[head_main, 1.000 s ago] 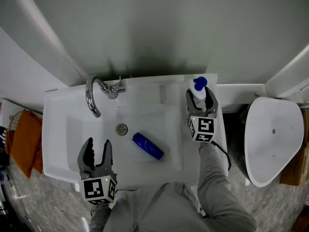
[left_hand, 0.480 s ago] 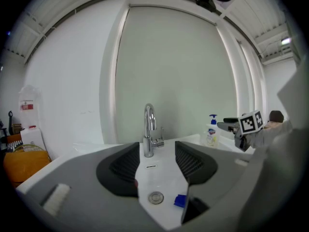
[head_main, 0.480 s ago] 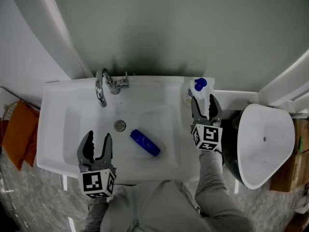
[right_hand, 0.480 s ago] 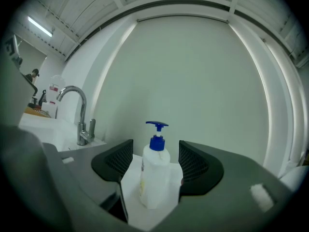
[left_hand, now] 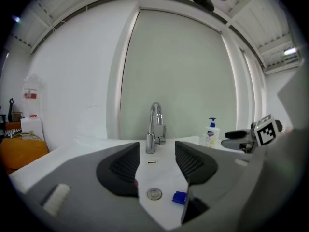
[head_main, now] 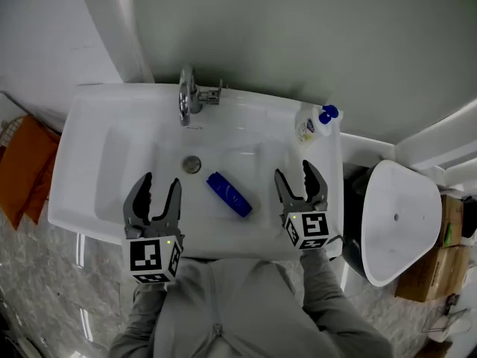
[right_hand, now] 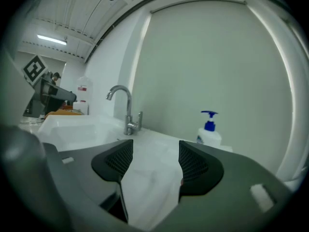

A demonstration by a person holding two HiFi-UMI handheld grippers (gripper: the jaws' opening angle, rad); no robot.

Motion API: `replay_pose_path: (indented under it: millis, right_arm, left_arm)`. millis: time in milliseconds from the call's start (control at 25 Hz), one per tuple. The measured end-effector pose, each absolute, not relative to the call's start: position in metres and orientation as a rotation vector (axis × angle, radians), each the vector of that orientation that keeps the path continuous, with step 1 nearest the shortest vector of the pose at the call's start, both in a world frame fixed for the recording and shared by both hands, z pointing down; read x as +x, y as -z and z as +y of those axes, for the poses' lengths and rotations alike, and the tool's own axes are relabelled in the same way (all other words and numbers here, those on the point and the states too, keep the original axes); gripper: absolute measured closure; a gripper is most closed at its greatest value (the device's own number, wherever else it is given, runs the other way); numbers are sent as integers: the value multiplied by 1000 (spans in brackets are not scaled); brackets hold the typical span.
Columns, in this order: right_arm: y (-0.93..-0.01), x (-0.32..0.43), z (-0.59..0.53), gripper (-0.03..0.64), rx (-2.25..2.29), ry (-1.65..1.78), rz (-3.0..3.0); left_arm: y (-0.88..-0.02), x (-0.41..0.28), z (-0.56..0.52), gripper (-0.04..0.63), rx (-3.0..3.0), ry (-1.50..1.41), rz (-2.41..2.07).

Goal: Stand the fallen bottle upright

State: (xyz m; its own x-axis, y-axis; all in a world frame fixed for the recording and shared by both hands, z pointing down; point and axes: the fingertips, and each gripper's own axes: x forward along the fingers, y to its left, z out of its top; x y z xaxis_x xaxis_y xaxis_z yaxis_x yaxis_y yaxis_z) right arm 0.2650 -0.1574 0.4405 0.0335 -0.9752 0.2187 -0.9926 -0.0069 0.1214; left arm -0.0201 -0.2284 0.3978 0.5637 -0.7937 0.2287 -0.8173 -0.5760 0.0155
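Two open and empty: left gripper point(head_main: 159, 181), right gripper point(head_main: 294, 171); bottle point(head_main: 229, 194) flat in sink point(head_main: 89, 125) by drain point(head_main: 192, 164), between them; best gripped across mid-body, tilted up slowly, base seated flat before release; sloped basin likely to tip it.

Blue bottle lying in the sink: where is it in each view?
Head view: blue bottle lies mid-frame, lower right of the drain.
Left gripper view: only its end shows, low, right of the drain, beside the right jaw.
Right gripper view: not in it.
Shared landmark: the faucet, in all three.
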Motion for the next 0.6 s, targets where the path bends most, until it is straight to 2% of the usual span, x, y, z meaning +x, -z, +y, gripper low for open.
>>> replay_pose_path:
  millis: [280, 600]
  right_arm:
    - [-500, 184, -177, 337, 1690, -308, -2105]
    - [-585, 133, -191, 337, 1341, -500, -1979]
  left_arm:
    - [-410, -56, -226, 316, 2596, -235, -1423]
    - [-424, -112, -229, 316, 2474, -196, -1527]
